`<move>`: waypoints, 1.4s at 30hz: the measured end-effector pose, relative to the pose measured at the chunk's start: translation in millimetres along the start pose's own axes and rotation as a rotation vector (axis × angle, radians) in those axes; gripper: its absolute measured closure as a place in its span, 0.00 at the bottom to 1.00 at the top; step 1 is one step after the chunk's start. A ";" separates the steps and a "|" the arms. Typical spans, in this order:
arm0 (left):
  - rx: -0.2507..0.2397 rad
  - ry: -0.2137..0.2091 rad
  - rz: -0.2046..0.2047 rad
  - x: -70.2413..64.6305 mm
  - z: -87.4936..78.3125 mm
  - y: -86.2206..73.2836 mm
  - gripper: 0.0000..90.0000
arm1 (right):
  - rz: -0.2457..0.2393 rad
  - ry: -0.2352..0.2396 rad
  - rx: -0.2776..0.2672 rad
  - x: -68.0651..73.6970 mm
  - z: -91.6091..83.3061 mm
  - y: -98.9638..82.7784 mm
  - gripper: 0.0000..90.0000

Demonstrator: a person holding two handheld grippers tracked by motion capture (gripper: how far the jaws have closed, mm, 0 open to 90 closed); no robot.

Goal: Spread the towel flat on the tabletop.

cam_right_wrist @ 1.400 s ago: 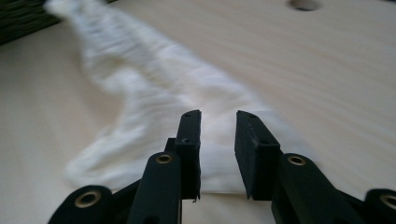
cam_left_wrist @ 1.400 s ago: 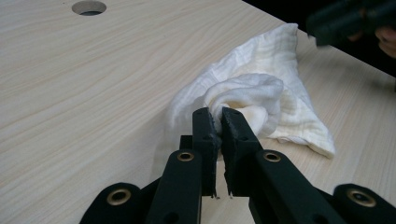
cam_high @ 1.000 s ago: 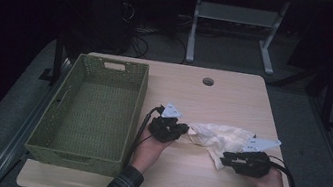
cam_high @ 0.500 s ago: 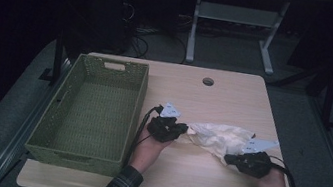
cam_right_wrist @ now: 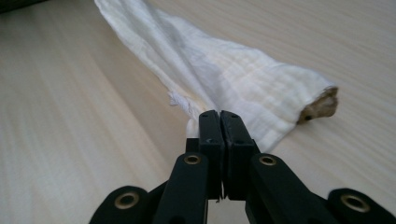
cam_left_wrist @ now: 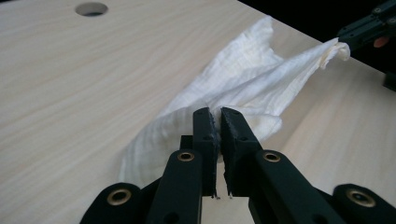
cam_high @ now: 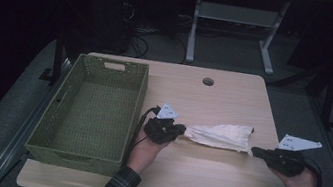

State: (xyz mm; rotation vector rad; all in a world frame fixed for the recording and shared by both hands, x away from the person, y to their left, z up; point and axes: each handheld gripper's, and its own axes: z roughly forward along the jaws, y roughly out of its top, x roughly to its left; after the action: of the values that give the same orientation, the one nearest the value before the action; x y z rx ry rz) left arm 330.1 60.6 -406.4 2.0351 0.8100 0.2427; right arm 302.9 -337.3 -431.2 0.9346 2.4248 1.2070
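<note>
Both tongs are pinching the cloth point(cam_high: 221, 135): left tongs point(cam_high: 179, 131) clamping its near end, right tongs point(cam_high: 254, 151) having just closed on the far end. Cloth is stretching over the surface point(cam_high: 201, 180) beside the basket point(cam_high: 101, 108); folding or binning remaining, probably.

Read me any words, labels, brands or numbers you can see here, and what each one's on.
No legible text.
Grey plate on the left gripper: dark specks, too small to read.
Grey plate on the right gripper: the same.
White cloth, green basket, table: no print visible.
</note>
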 end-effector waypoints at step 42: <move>0.331 0.043 0.086 -34.5 22.8 -50.1 0.90 | 0.023 0.035 0.186 3.0 13.1 -29.1 0.91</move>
State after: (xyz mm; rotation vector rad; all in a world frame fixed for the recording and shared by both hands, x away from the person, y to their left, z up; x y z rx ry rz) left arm 291.5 42.2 -455.4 2.3851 0.8337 0.2120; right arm 294.8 -340.2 -462.0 1.0032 2.5954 1.0269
